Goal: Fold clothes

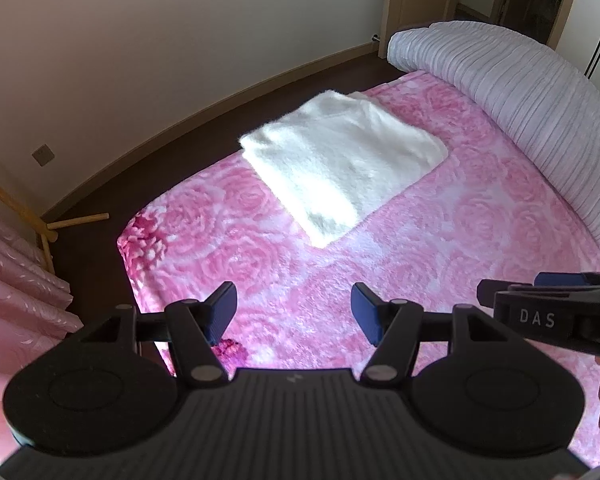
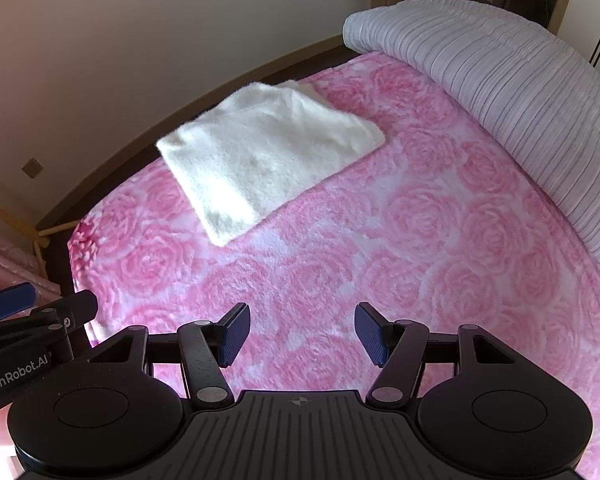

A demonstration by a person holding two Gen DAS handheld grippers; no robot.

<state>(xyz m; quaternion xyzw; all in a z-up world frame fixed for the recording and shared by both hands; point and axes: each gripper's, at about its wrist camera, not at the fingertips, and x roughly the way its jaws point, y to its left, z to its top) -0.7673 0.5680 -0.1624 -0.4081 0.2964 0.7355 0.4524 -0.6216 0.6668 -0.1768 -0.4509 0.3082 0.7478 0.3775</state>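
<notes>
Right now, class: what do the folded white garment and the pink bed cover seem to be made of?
White garment: looks like plush fleece or terry, matte; its edges are fuzzy.
Pink bed cover: seems a soft pile fleece with a printed or embossed rose pattern; short nap shows. The exact fibre cannot be told.

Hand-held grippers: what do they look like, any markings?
Both are matte black with ribbed bodies, round discs either side, and linkage arms with silver pivots ending in blue ribbed pads. The left hand-held gripper shows "GenRobot.AI" on its side in the right wrist view; the right hand-held gripper shows "DAS" in the left wrist view. No cables visible.
</notes>
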